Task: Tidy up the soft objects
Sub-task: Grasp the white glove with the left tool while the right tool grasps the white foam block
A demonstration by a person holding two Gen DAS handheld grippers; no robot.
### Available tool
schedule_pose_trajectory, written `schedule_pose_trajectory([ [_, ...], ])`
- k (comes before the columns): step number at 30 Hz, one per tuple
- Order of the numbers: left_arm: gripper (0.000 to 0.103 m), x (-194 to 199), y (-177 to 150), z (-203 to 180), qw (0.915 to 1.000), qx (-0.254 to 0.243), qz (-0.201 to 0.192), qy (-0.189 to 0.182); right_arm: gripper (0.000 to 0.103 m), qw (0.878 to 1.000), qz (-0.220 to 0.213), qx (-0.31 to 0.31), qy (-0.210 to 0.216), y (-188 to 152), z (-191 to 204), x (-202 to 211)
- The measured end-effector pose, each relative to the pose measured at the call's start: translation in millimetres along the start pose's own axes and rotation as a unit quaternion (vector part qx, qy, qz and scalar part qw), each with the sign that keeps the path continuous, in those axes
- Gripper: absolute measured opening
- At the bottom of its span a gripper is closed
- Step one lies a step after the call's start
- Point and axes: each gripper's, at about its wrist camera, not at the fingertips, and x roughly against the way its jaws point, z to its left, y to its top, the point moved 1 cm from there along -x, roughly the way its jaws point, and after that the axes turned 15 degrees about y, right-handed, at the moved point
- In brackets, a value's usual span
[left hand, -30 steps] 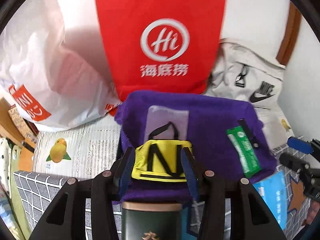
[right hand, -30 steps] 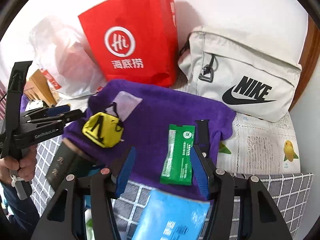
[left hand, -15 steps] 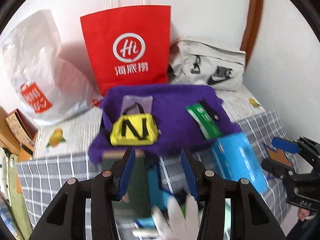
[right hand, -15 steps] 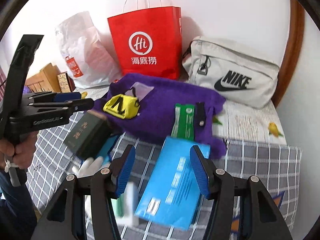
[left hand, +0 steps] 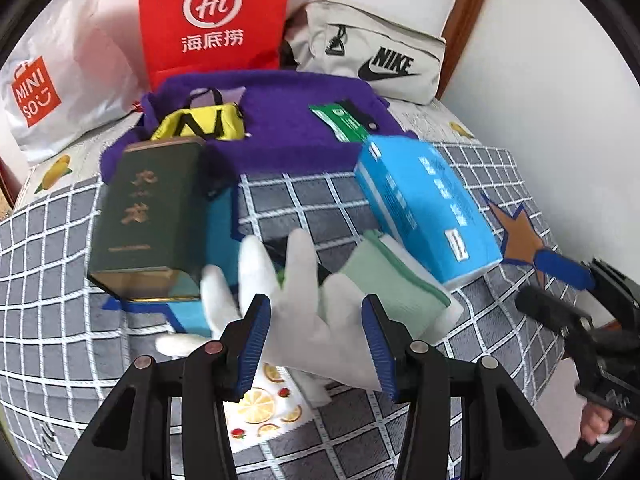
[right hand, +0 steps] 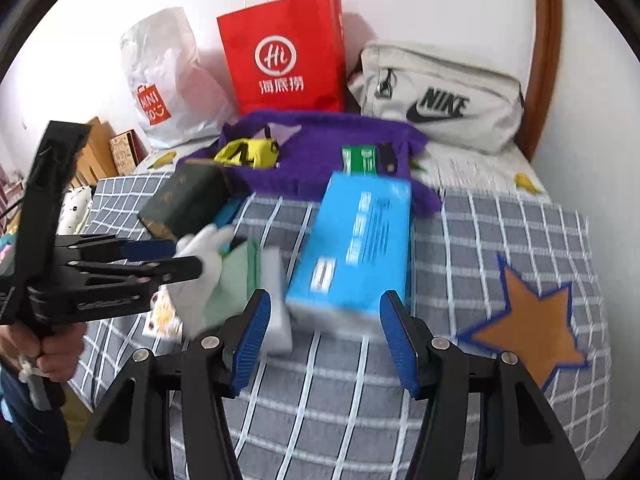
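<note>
Nearest the left wrist camera, the left hand-held gripper (left hand: pixel 316 344) has its jaws parted with nothing clamped. The white glove (left hand: pixel 296 312) lies flat on the checked bed cover (left hand: pixel 360 420) and shows in the gap between the blue pads; whether a pad touches it cannot be told. This alignment suggests the glove is the next soft item to be picked up. A fruit-print cloth (left hand: pixel 260 404) lies partly under the glove.

The right hand-held gripper (right hand: pixel 326 340) is likewise parted and empty. It points at the near end of the blue box (right hand: pixel 356 248), without contact.

Just beyond the glove lies a pale green pouch (left hand: pixel 392 280), resting against the blue box. To the left, a dark green tin (left hand: pixel 148 216) lies on its side, its far end reaching the purple towel (left hand: pixel 288 140). The tin and box are rigid and, by judgement, are not targets of the task.

The purple towel is spread flat further back and serves as a base: a yellow pouch (left hand: pixel 200 128) and a green packet (left hand: pixel 344 122) lie on it, well apart.

At the far edge, against the wall, stand a white plastic bag (left hand: pixel 60 92), a red paper bag (left hand: pixel 212 20) and a grey sling bag (left hand: pixel 372 52). The upright bags are likely receptacles for sorted items; this is not confirmed.

Task status, as judged: early. Soft items remain scattered among rigid ones on the bed.
</note>
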Motion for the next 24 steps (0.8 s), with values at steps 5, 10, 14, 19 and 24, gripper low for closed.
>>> schedule_pose_trajectory([
  [5,0.058,-8,-9,-10,0.9998,-0.011,0.002,0.015,0.057,1.0,0.008,-0.021,0.008,-22,-7,1],
  [10,0.056,-11,-15,-17,0.9984,-0.033,-0.009,0.046,0.057,0.999,0.013,-0.04,0.013,-32,-14,-4],
  [14,0.026,-8,-18,-17,0.9949,-0.05,-0.028,0.082,0.057,0.999,0.015,-0.041,0.02,-34,-13,-10],
  [19,0.013,6,-18,6,0.9972,-0.024,-0.044,0.055,0.057,0.999,0.015,-0.041,0.03,-34,-9,-14],
  [24,0.013,28,-20,28,0.9962,0.0,-0.063,0.061,0.057,0.998,0.015,-0.038,0.039,-33,-3,-19],
])
